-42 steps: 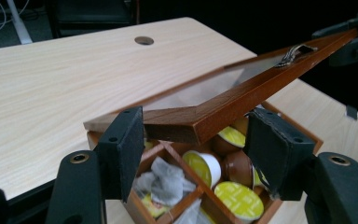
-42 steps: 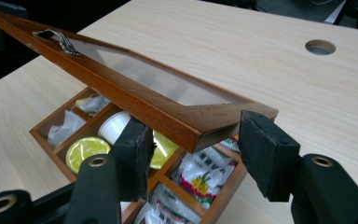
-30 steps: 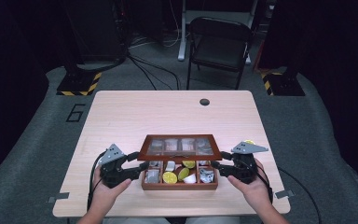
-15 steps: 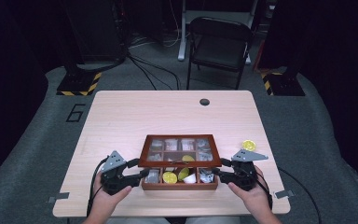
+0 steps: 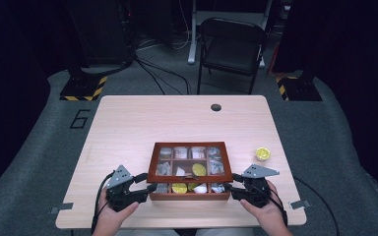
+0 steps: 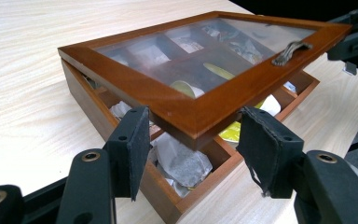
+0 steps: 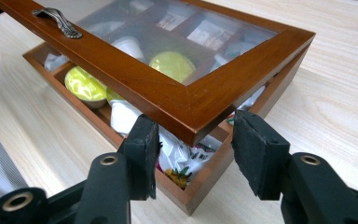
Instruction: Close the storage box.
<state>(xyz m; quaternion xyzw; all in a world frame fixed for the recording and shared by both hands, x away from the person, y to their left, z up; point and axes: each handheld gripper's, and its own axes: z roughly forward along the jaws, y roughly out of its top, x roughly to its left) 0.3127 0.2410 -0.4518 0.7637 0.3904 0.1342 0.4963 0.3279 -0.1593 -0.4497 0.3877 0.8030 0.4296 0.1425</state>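
A brown wooden box [image 5: 189,197] with divided compartments sits at the table's near edge. It holds yellow capsules [image 7: 81,84] and white sachets [image 6: 182,163]. Its glass lid [image 5: 189,146] is propped partly open, with the near edge and metal handle [image 6: 291,51] raised. My left gripper [image 5: 147,183] is open at the lid's near left corner [image 6: 186,112], one jaw on each side of it. My right gripper [image 5: 232,183] is open in the same way at the near right corner [image 7: 182,107]. Whether the jaws touch the lid is unclear.
A single yellow capsule [image 5: 262,154] lies on the table right of the box. The light wood table [image 5: 177,123] has a cable hole [image 5: 216,107] at the back. A black folding chair [image 5: 234,46] stands beyond the far edge.
Both grippers have drawn back toward the near edge, and the lid has dropped lower over the box. The yellow capsule right of the box has come into sight.
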